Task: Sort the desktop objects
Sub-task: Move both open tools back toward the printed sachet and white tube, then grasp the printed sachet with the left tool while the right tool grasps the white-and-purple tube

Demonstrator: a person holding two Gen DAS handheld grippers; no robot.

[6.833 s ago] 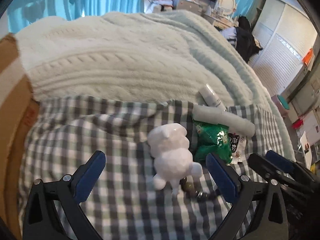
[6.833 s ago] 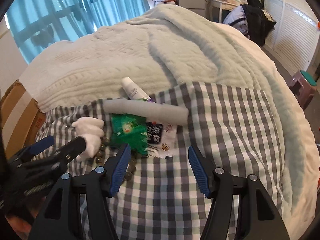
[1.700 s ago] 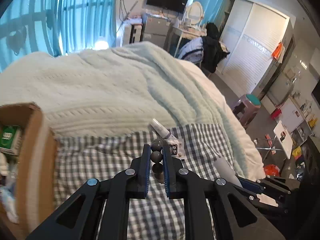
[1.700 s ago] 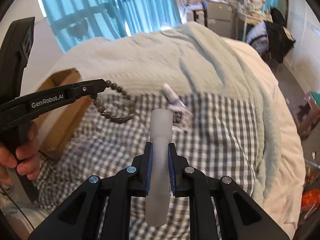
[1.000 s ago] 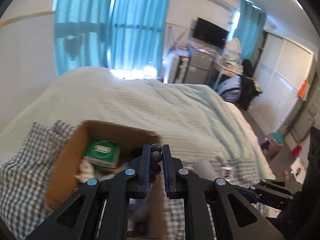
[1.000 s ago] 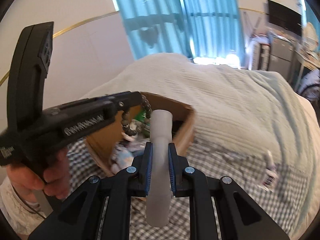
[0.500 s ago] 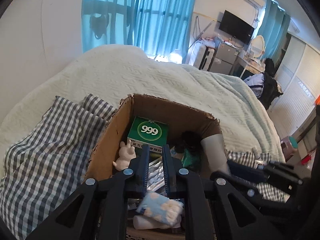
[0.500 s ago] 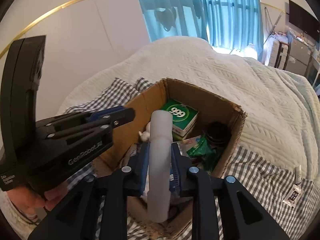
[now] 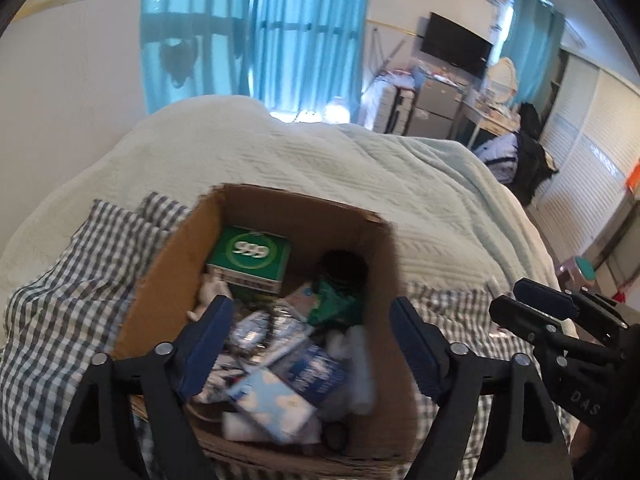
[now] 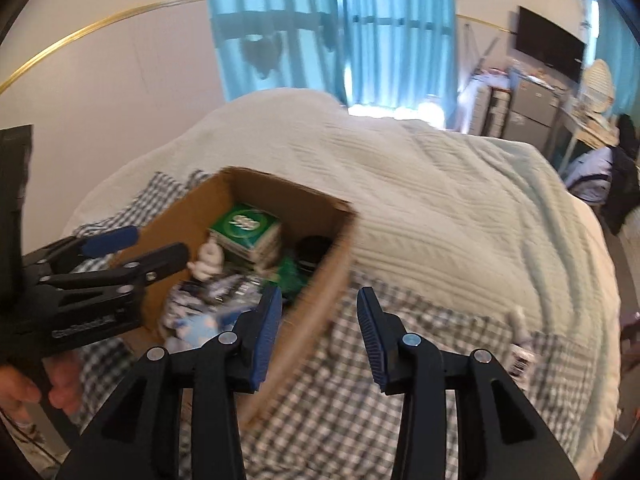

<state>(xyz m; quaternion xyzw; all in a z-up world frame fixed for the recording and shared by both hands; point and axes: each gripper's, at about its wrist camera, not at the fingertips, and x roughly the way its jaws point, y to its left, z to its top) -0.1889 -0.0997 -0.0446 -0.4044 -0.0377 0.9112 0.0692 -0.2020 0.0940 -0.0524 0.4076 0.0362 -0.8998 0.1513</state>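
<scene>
Left wrist view: left tongs point(image 9: 310, 342) wide and opening, empty, above the cardboard box point(image 9: 160, 280); green carton point(image 9: 250, 258), blue packets point(image 9: 276, 400), white tube point(image 9: 358, 364) inside.

Right wrist view: right tongs point(image 10: 318, 334) partly apart, opening, empty, over box rim point(image 10: 320, 280); hand point(image 10: 36, 390) at left; checked cloth point(image 10: 360, 412) beneath.

This is a lived-in home bedroom. A bed point(image 9: 360, 184) under a pale knitted blanket fills the middle, with blue curtains point(image 9: 304, 28) over the window behind. A wall television point(image 9: 456, 50), cluttered desk point(image 9: 496, 112) and louvred wardrobe doors point(image 9: 592, 184) line the far side.
</scene>
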